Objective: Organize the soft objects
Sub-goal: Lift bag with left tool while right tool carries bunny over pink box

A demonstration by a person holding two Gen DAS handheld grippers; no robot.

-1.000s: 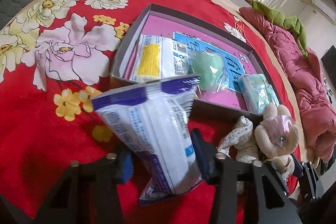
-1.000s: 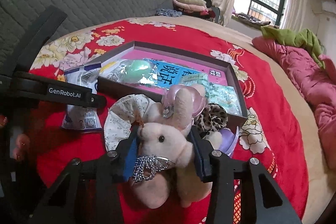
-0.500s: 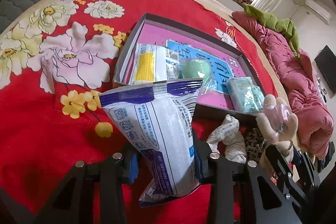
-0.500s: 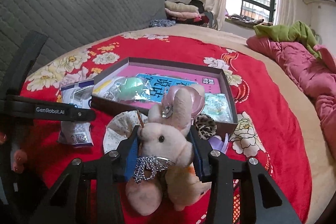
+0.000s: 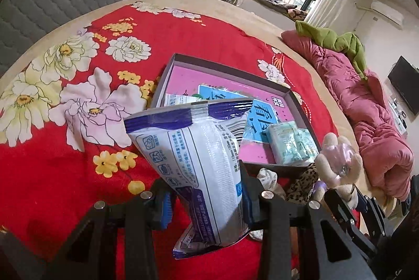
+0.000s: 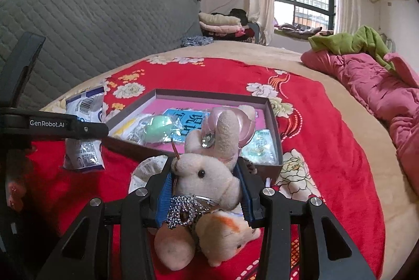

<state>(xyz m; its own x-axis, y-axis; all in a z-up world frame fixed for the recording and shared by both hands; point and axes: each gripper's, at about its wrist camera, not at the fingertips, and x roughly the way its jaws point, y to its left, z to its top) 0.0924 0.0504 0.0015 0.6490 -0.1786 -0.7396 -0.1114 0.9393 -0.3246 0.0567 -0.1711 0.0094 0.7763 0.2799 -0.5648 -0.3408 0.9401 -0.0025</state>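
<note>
A: Which step was it?
B: Carrying: the left gripper (image 5: 207, 204) clamped the wipes packet (image 5: 199, 167), the right gripper (image 6: 207, 190) the plush rabbit (image 6: 207, 175), both above the bed.
A: Next?
B: Probably lowering each into the box (image 6: 275, 133).

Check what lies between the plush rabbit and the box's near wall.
In the right wrist view, a white patterned cloth lies on the bed between the plush rabbit and the box.

packet (image 5: 199, 156): glossy, crinkled plastic film
rabbit toy (image 6: 207, 175): soft matt plush, sparkly beaded collar
box (image 6: 275, 128): matt cardboard
bedspread (image 5: 52, 149): matt flowered cloth
headboard (image 6: 91, 25): grey quilted fabric
</note>
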